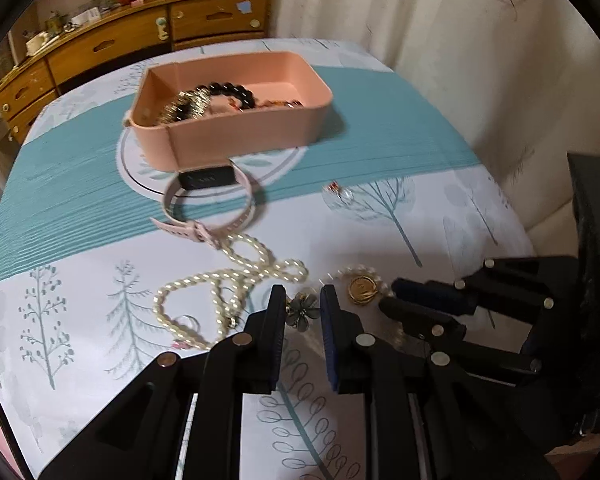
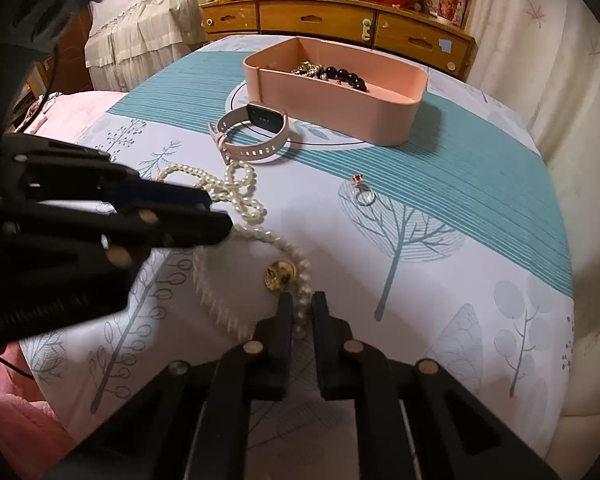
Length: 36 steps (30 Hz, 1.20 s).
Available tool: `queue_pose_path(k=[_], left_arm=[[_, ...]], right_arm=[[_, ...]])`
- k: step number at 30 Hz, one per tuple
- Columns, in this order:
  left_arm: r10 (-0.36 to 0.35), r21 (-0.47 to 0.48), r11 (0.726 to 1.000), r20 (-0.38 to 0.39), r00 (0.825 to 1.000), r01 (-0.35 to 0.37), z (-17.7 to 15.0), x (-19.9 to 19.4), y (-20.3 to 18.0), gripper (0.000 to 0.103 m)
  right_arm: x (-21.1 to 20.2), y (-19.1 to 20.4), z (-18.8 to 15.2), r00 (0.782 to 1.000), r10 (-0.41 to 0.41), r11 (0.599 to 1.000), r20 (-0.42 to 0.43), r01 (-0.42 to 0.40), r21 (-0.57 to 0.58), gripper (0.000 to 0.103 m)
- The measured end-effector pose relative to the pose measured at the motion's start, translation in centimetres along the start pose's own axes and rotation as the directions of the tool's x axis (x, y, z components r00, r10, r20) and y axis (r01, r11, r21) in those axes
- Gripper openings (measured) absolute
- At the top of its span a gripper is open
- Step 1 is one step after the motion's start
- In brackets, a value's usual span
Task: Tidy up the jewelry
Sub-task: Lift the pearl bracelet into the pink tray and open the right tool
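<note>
Pink box sits far back on the table with beads inside. The left gripper has its jaws apart around a grey flower. The right gripper pinches a pearl bracelet.

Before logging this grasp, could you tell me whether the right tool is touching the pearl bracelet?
Touching. The right wrist view shows the right tool with its fingers closed narrowly on the pearl bracelet, whose beads sit pinched between them.

The oval plastic box is pink. The cloth table cover is white with teal stripes and tree drawings. The round bead necklace is creamy white.
</note>
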<state>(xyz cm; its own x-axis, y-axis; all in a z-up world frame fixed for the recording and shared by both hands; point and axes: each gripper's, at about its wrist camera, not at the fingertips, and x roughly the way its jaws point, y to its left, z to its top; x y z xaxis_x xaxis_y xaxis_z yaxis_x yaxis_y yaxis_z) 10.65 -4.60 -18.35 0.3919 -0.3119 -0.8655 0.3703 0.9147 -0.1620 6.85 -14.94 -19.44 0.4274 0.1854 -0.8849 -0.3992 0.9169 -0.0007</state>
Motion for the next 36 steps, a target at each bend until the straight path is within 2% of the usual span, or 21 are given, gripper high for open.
queue_pose_path(k=[8, 13, 20, 24, 31, 36], left_arm=[[0.011, -0.013, 1.0, 0.038, 0.999, -0.011, 0.4, -1.6, 0.8, 0.015], [0.015, -0.017, 1.0, 0.053, 0.998, -0.014, 0.7, -2.6, 1.3, 0.015], [0.059, -0.055, 0.997, 0.074, 0.996, -0.055, 1.7, -3.3, 2.4, 0.015], [0.111, -0.083, 0.991, 0.104, 0.988, -0.102, 2.9, -3.9, 3.2, 0.015], [0.15, -0.122, 0.984, 0.167, 0.974, -0.131, 5.1, -4.5, 4.6, 0.015], [0.188, -0.111, 0.98, 0.226, 0.956, -0.166, 7.3, -4.7, 5.0, 0.015]], right_arm=[[-0.5, -0.1, 0.4, 1.0, -0.006, 1.0, -0.012, 0.007, 0.026, 0.007], [-2.2, -0.5, 1.5, 1.0, 0.008, 0.998, 0.03, -0.01, 0.054, 0.007], [-4.6, -0.7, 3.7, 0.994, 0.023, 0.998, 0.111, -0.029, 0.055, 0.007], [-5.5, -1.0, 5.1, 0.989, 0.037, 0.997, 0.146, -0.046, 0.062, 0.007], [-5.8, -1.3, 8.2, 0.972, 0.044, 0.998, 0.231, -0.055, 0.042, 0.007], [-5.9, -2.0, 10.9, 0.951, 0.041, 0.997, 0.307, -0.057, 0.042, 0.007]])
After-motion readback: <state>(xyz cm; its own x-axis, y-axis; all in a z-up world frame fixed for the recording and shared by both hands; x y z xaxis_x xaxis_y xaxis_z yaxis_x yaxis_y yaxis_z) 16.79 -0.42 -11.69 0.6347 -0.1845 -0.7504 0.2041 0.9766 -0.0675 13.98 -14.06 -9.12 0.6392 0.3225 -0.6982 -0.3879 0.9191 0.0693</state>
